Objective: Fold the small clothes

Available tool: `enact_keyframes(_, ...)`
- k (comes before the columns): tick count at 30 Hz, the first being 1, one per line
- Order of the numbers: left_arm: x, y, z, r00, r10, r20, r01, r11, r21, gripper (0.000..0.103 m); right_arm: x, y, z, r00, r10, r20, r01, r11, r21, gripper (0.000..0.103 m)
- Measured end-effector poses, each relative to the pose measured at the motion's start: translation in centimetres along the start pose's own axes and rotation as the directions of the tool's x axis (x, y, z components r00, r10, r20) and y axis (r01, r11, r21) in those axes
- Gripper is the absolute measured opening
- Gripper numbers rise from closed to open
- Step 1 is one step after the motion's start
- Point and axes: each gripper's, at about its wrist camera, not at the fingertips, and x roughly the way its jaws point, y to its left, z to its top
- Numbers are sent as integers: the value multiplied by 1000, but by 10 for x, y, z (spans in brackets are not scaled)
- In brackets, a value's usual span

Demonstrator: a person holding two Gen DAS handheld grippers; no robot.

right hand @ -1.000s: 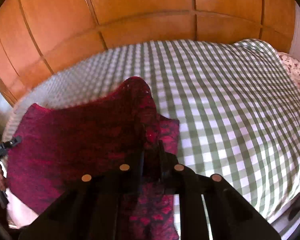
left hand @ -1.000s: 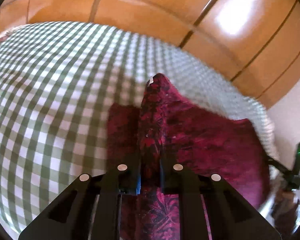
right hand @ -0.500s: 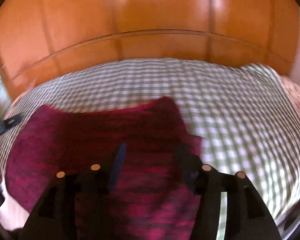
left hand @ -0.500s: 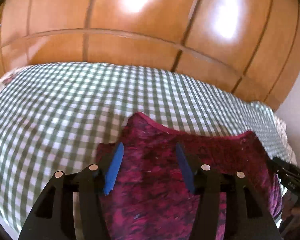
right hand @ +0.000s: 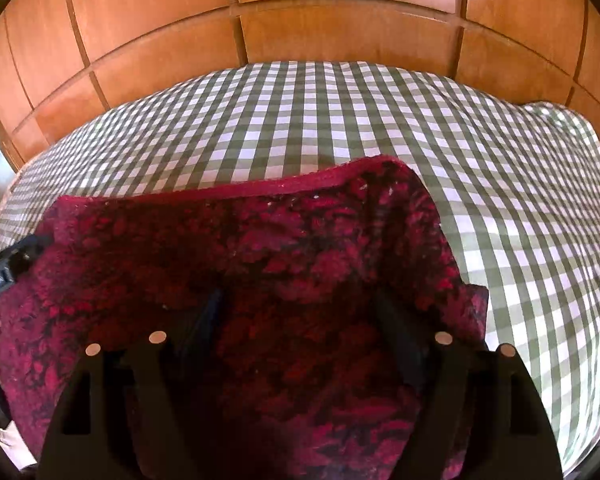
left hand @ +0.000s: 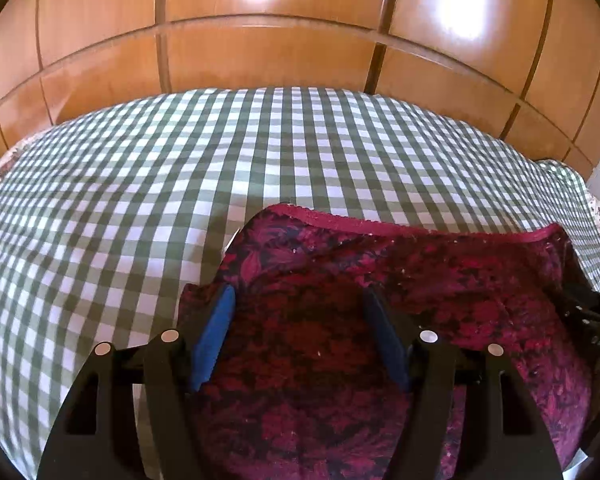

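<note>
Glossy wood wardrobe (left hand: 268, 60); matt checked cloth bedcover (left hand: 140, 200); lacy crimson garment (right hand: 260, 248).

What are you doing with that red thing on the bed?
A person is folding a small dark red patterned garment on a bed with a green and white checked cover, using a gripper in each hand. The left gripper and the right gripper sit over opposite ends of the garment. Both are opening their jaws, with nothing pinched between them. The cloth lies loose on the cover.
</note>
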Motion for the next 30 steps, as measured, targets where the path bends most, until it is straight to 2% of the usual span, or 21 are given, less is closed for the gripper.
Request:
enact_keyframes(7,-54,-10,1,995,-14,103,13,1000,3,66,-3,0,0,1000,16,25,-16,1000,8,77)
enact_keyframes(10,-71,-15,-1,990,-20,137,20,1000,4,73,-6,1,-1,999,15,31,-15,1000,13,77)
enact_keyframes(13,-86,-20,-5,987,-27,161,25,1000,12,73,-19,5,-1,999,-5,45,5,1000,15,81)
enact_keyframes(16,-95,-24,-9,985,-42,168,40,999,16,73,-35,9,-3,998,-11,55,10,1000,17,86)
enact_keyframes(24,-107,-38,-21,984,-62,165,57,998,38,73,-85,24,-24,995,33,94,-33,999,-2,86)
enact_keyframes(30,-108,-51,-33,985,-81,152,70,995,74,73,-103,30,-38,994,57,89,-55,998,-23,86)
